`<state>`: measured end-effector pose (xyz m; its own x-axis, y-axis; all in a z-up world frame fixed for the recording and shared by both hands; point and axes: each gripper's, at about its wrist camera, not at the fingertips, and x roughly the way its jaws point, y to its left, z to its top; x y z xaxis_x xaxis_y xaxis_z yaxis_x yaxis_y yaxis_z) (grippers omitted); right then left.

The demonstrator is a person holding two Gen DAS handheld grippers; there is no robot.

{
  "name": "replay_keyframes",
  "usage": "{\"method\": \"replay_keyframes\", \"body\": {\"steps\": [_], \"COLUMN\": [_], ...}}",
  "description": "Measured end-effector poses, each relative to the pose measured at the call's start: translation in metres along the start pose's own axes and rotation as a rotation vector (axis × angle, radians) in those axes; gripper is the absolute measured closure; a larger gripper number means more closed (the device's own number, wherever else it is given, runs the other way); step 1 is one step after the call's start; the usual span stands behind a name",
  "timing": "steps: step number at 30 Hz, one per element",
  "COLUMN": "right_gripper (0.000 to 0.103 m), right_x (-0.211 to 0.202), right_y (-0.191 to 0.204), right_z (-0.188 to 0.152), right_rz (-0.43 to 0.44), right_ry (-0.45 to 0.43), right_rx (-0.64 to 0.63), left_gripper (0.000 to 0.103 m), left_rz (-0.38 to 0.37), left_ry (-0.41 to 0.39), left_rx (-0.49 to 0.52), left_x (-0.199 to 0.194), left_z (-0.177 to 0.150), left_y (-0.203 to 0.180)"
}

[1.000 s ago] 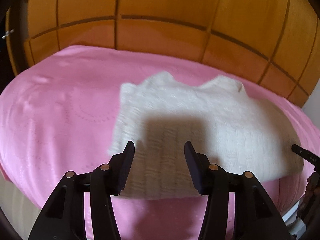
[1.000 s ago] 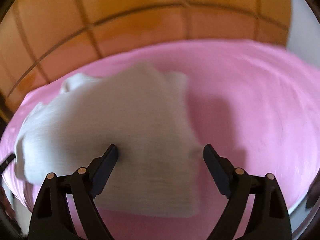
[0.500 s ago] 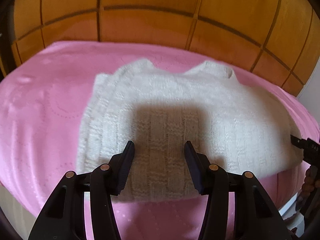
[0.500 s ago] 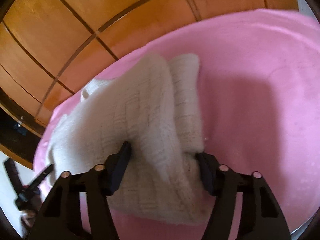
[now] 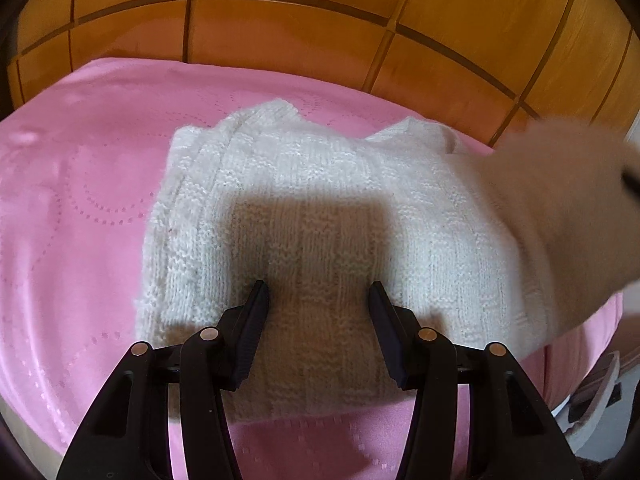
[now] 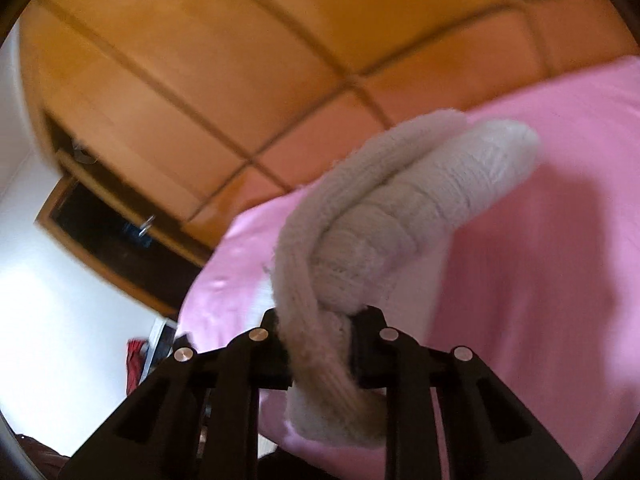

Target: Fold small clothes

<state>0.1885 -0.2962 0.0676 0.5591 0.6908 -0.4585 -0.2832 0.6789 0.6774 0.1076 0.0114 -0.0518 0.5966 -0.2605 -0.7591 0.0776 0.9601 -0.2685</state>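
Note:
A small white knitted sweater (image 5: 320,216) lies on a pink cloth-covered table (image 5: 80,208). My left gripper (image 5: 318,300) is open, its fingers spread over the sweater's near hem, pressing on or just above it. My right gripper (image 6: 318,320) is shut on the sweater's right edge (image 6: 400,208), which is bunched between the jaws and lifted off the table. In the left wrist view that lifted part (image 5: 560,208) rises blurred at the right.
A glossy wooden panelled headboard or wall (image 5: 320,32) stands right behind the table. The table's near edge (image 5: 304,440) runs just under my left gripper. A dark doorway (image 6: 104,224) and white wall lie to the left in the right wrist view.
My right gripper has closed on the sweater's right edge and lifted it up and leftward. My left gripper has moved in closer over the near hem and stayed open.

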Motion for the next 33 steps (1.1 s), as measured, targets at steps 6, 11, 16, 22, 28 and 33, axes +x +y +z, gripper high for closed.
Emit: {"method": "replay_keyframes", "body": {"steps": [6, 11, 16, 22, 28, 33], "right_gripper": [0.086, 0.086, 0.081, 0.043, 0.042, 0.042], "right_x": [0.085, 0.164, 0.204, 0.181, 0.107, 0.071], "right_y": [0.091, 0.136, 0.151, 0.149, 0.120, 0.083], "right_z": [0.001, -0.037, -0.077, -0.081, -0.075, -0.072], "right_rz": [0.087, 0.041, -0.031, 0.082, 0.057, -0.108], "right_ry": [0.130, 0.287, 0.366, 0.345, 0.261, 0.186], "right_rx": [-0.183, -0.323, -0.441, -0.433, -0.420, -0.393], "left_gripper": [0.053, 0.053, 0.053, 0.043, 0.037, 0.034], "left_rz": [-0.094, -0.132, -0.134, -0.278, -0.424, -0.425], "left_ry": [-0.025, -0.073, -0.120, -0.144, -0.121, -0.027], "left_rx": [-0.102, -0.282, -0.363, -0.421, -0.459, -0.461], "left_x": [-0.021, -0.053, -0.079, -0.090, -0.090, -0.068], "left_z": [0.001, -0.005, -0.008, 0.008, 0.031, 0.047], "left_y": [0.021, 0.077, 0.113, 0.114, 0.109, 0.099]}}
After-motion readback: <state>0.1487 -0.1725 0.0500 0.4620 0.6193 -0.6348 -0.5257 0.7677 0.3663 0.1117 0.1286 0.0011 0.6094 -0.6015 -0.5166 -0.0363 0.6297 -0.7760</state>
